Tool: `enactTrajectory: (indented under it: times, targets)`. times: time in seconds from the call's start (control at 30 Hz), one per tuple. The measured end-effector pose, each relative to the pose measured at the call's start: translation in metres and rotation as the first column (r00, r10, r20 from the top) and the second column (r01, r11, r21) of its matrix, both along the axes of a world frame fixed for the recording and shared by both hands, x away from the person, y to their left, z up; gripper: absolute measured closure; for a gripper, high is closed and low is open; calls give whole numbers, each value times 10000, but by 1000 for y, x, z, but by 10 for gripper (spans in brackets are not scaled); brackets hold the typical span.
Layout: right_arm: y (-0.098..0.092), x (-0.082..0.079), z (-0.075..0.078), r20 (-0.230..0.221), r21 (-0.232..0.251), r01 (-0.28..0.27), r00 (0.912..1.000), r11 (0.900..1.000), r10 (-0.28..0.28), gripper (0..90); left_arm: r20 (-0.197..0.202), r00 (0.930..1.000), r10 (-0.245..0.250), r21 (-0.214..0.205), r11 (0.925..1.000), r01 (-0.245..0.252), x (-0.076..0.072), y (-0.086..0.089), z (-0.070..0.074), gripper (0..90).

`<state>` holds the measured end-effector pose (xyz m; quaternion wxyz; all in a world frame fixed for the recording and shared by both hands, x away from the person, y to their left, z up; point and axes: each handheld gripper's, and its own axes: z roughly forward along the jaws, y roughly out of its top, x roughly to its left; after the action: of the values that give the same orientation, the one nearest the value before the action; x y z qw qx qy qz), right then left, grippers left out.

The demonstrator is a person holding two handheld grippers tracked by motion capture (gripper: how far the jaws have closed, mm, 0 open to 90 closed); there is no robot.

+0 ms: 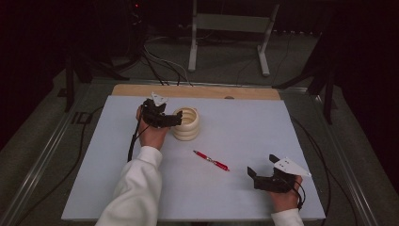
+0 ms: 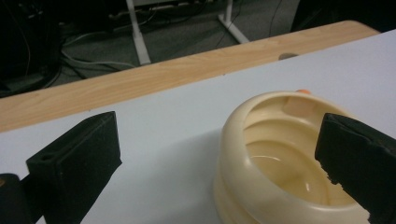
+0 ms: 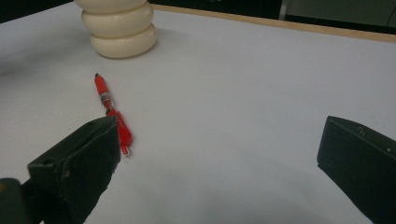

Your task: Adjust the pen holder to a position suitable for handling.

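Observation:
A cream ribbed cup (image 1: 186, 124) stands upright on the white mat (image 1: 244, 122), left of its middle. My left gripper (image 1: 170, 116) is open at the cup's left rim. In the left gripper view, one jaw hangs over the mouth of the cup (image 2: 280, 158) and the other stands outside it, so my left gripper (image 2: 217, 137) straddles the near wall. A red pen (image 1: 211, 160) lies flat mid-mat. My right gripper (image 1: 262, 166) rests open near the front right with nothing between its jaws. From my right gripper (image 3: 219, 147), the pen (image 3: 110, 106) lies just past the left jaw and the cup (image 3: 122, 29) farther back.
The mat covers a wooden table whose bare strip (image 1: 197, 91) shows along the far edge. Beyond it the floor holds black cables (image 1: 160, 66) and the white legs of a stand (image 1: 261, 52). Open mat stretches to the right of the cup.

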<state>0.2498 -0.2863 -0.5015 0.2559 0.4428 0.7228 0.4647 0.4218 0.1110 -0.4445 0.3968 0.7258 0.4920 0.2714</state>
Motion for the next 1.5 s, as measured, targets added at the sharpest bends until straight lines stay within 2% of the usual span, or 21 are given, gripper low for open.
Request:
enactTrajectory:
  times: [0.27, 0.5, 0.53, 0.6, 0.67, 0.8, 0.93, 0.97, 1.07, 1.17, 1.5]
  targets:
    - [0, 0, 0, -16, 5, -4, 10000, 10000, 4, 0, -592, 9982, 67, -237, 9997, -81, 8, -4, -8, 16]
    - [0, 0, 0, -20, 0, -19, 10000, 10000, 19, 0, -1080, 9941, 117, -577, 9982, -180, 11, -8, -13, 118]
    - [0, 0, 0, -22, 10, -36, 10000, 10000, 36, 0, -1205, 9927, 114, -782, 9967, -209, 12, -9, -15, 118]
    - [0, 0, 0, -25, -7, -64, 10000, 10000, 64, 0, -1301, 9915, 100, -927, 9954, -222, 13, -10, -16, 159]
    - [0, 0, 0, -32, -7, -60, 10000, 10000, 60, 0, -1402, 9901, 44, -869, 9961, -168, 14, -13, -17, 172]
    - [0, 0, 0, -29, 4, -65, 10000, 10000, 65, 0, -1606, 9868, 196, -525, 9982, -284, 16, -18, -20, 309]
    - [0, 0, 0, -48, 4, -52, 10000, 10000, 52, 0, -1899, 9818, 98, -503, 9985, -197, 18, -18, -24, 494]
    - [0, 0, 0, -39, 3, -48, 10000, 10000, 48, 0, -1952, 9808, 11, -619, 9980, -134, 18, -18, -25, 529]
    - [0, 0, 0, -52, 9, -36, 10000, 10000, 36, 0, -1912, 9815, 90, -532, 9984, -195, 16, -20, -24, 633]
    - [0, 0, 0, -45, -6, -49, 10000, 10000, 49, 0, -1906, 9816, 118, -614, 9978, -239, 16, -19, -22, 731]
    - [0, 0, 0, -54, 1, -47, 10000, 10000, 47, 0, -1792, 9838, 67, -578, 9982, -173, 14, -15, -22, 759]
